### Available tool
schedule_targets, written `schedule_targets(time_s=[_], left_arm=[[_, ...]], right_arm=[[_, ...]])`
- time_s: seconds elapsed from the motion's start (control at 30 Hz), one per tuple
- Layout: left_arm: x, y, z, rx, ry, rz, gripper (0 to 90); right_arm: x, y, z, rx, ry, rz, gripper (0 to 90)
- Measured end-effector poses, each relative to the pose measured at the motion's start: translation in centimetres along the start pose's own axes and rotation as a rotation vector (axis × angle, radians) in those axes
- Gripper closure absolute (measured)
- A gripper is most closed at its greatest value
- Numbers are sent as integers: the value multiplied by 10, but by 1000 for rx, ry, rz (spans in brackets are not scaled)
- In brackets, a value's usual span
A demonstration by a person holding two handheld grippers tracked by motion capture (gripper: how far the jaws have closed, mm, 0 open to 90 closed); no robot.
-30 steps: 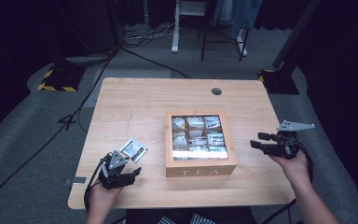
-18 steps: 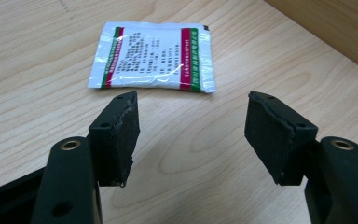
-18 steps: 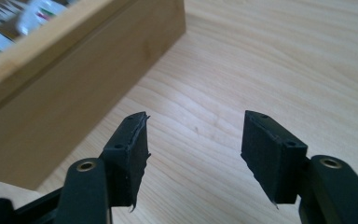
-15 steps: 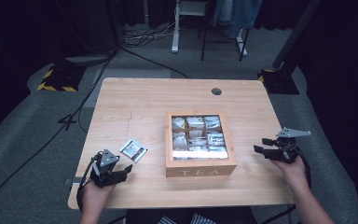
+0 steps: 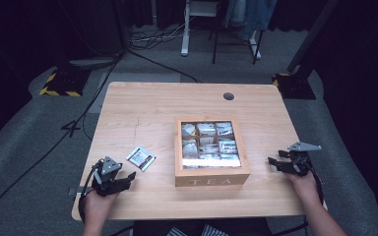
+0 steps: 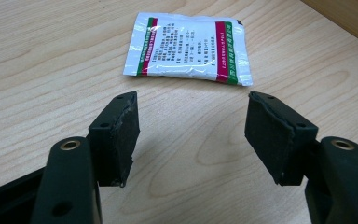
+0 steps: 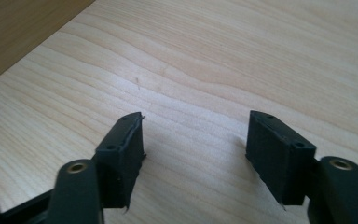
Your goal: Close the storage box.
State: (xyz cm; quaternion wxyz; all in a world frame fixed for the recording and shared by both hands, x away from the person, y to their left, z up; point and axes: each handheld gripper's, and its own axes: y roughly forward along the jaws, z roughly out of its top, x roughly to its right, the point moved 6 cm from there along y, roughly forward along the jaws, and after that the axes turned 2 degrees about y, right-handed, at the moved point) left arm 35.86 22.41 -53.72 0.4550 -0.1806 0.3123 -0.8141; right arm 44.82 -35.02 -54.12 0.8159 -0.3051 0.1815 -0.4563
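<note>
right gripper (image 5: 275, 162) lowered, jaws opening | tea box (image 5: 211, 178): sachets in compartments

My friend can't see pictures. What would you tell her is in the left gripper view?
A white tea sachet with red and green edges and small print lies flat on a light wooden table. The left gripper points at it, its two black jaws open and empty, just short of the sachet.

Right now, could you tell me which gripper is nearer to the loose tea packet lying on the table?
Left. The left gripper sits just short of the tea packet, jaws open toward it. The right gripper rests beyond the wooden tea box, on its far side.
</note>
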Motion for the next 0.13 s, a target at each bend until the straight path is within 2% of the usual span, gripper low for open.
schedule_targets(time_s=[0.13], left_arm=[[0, 1, 0, -1, 3, 2, 360]], right_arm=[[-3, 4, 0, -12, 12, -7, 192]])
